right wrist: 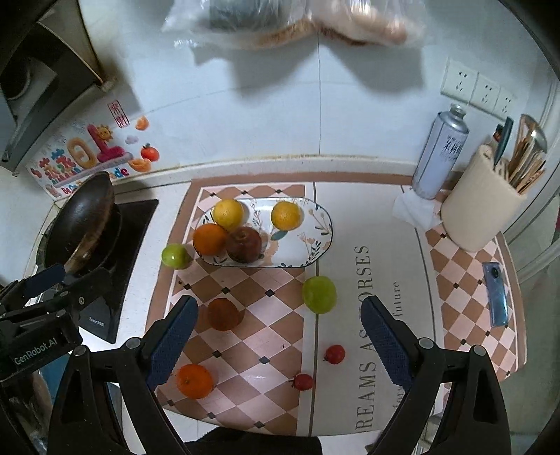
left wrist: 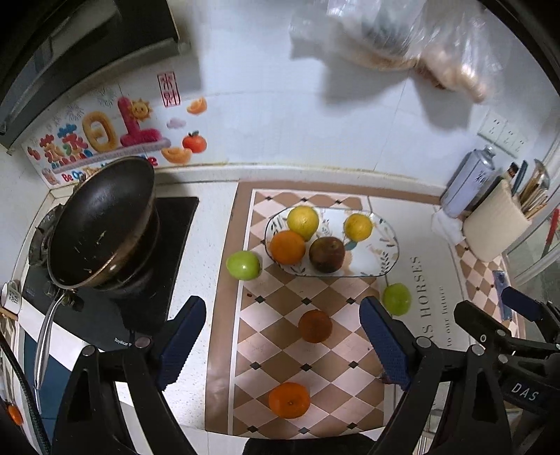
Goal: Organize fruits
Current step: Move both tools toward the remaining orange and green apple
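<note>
An oval floral plate on the checkered mat holds two yellow citrus, an orange and a dark red-brown fruit. Loose on the mat lie a green apple left of the plate, a second green apple, a dark brownish orange, a bright orange and two small red tomatoes. My left gripper is open and empty above the dark orange. My right gripper is open and empty above the mat.
A black wok sits on the stove at left. A spray can, a cream utensil holder and a crumpled tissue stand at back right. A blue phone lies at the mat's right edge. Plastic bags hang above.
</note>
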### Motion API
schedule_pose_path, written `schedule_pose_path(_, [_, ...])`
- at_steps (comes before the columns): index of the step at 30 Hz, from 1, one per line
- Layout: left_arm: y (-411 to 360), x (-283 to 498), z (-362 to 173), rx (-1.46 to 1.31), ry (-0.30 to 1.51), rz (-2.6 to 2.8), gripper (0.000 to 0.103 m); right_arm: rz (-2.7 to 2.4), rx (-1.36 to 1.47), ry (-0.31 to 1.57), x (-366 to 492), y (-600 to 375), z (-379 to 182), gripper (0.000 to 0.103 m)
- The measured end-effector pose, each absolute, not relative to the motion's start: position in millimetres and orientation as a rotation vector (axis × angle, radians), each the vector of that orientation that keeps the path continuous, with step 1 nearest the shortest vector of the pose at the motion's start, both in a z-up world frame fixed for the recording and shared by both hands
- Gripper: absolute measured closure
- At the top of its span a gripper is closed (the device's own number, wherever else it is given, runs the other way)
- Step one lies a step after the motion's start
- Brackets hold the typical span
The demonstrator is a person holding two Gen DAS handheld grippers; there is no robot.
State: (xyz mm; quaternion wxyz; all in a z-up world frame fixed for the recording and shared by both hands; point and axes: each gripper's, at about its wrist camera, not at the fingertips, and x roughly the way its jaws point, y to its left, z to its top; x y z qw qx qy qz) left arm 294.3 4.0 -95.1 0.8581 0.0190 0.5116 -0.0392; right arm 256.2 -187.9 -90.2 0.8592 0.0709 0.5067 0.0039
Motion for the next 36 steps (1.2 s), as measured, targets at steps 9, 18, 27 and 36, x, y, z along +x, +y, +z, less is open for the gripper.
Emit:
schedule_pose_path(9, [4.1, 282.6, -81.5, 0.015, 1.045, -0.104, 0.013, 0.02, 0.216, 1.05, 249.4, -197.6, -80.9, 0.007])
schedule_pose_path(18, [-7.6, 307.0, -133.2, 0.055, 1.163, -0.077, 0.002, 0.021, 0.352, 1.189, 286.0, -242.8, -159.2, 0.007])
schedule_pose_path(27, [-30.1, 346.3, -235.1, 0.064, 1.413, -0.054, 0.002, -0.01, 0.422, 1.371, 335.8, -273.6, -268.0, 0.007])
schedule_pose_path(36, [-46.4, 365.7, -315.1, 0.03, 1.611, -0.076, 0.003, 0.011, 0.377, 1.485, 367.5, -266.8, -332.0, 0.01])
